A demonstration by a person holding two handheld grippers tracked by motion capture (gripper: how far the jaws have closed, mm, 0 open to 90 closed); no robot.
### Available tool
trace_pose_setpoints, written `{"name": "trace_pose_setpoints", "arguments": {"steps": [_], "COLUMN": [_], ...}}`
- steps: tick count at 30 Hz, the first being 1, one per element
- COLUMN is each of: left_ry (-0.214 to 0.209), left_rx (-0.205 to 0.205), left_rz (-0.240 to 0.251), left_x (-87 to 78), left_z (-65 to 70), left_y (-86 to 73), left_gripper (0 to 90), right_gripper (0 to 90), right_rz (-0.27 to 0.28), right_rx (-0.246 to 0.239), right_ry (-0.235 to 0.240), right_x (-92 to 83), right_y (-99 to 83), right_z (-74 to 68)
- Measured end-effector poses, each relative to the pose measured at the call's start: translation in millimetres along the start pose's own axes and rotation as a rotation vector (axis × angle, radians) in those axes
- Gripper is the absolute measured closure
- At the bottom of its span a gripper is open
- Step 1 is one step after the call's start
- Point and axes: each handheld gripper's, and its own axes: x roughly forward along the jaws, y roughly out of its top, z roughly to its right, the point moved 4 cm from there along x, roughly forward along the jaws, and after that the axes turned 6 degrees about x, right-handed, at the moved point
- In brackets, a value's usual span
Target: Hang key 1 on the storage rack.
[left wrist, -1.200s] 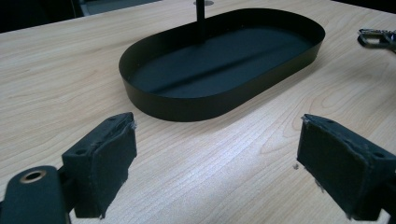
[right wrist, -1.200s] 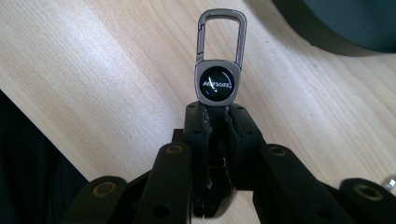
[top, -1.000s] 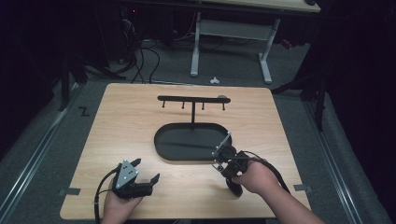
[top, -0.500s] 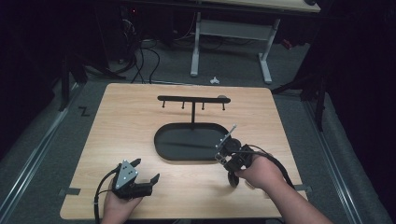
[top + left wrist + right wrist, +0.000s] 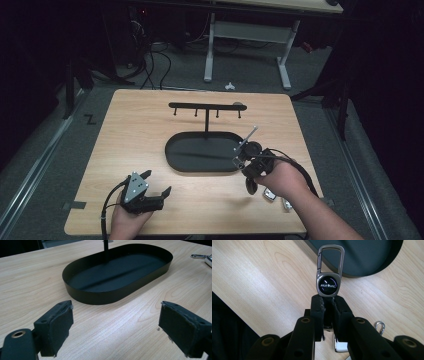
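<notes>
Key fob point(image 5: 328, 284): small metal tag with a glossy black badge and a carabiner clip point(image 5: 331, 257) at its far end; held aloft just off the right rim of the black oval tray point(image 5: 172, 159), toward the tabletop's right edge and nearer its front than its back; clip end pointing up and away from the hand. Right gripper point(image 5: 327, 305) pinched nearly closed on the fob's lower end, pads flat on either face. Judged light, rigid, not fragile; polished metal and the domed badge look slippery, so the flat body between the pads is the sound hold; the clip loop must stay free if it is meant for a peg on the hook rack point(image 5: 207, 106) standing from the tray; a fob held by one end could pivot in the pads. More keyrings point(image 5: 270, 195) lie on the wood by the right hand, near the front right corner. Left gripper point(image 5: 116, 325) wide apart, nothing between the pads, low over the front left of the tabletop, facing the tray.
</notes>
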Motion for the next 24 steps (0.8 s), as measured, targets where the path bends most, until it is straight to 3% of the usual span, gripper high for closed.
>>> {"name": "trace_pose_setpoints", "arguments": {"steps": [16, 24], "left_ry": [-0.002, -0.001], "left_rx": [-0.005, -0.011], "left_rz": [0.003, 0.004], "left_x": [-1.8, -4.2], "left_z": [-1.7, -2.7], "left_y": [-0.6, -1.7], "left_gripper": [12.8, 12.8], "right_gripper": [80.5, 80.5], "right_rz": [0.042, 0.094], "right_rx": [0.013, 0.027], "right_ry": [0.018, 0.006], "right_x": [-6.4, -21.9], "right_y": [37.6, 63.9], "right_z": [-3.2, 3.6]}}
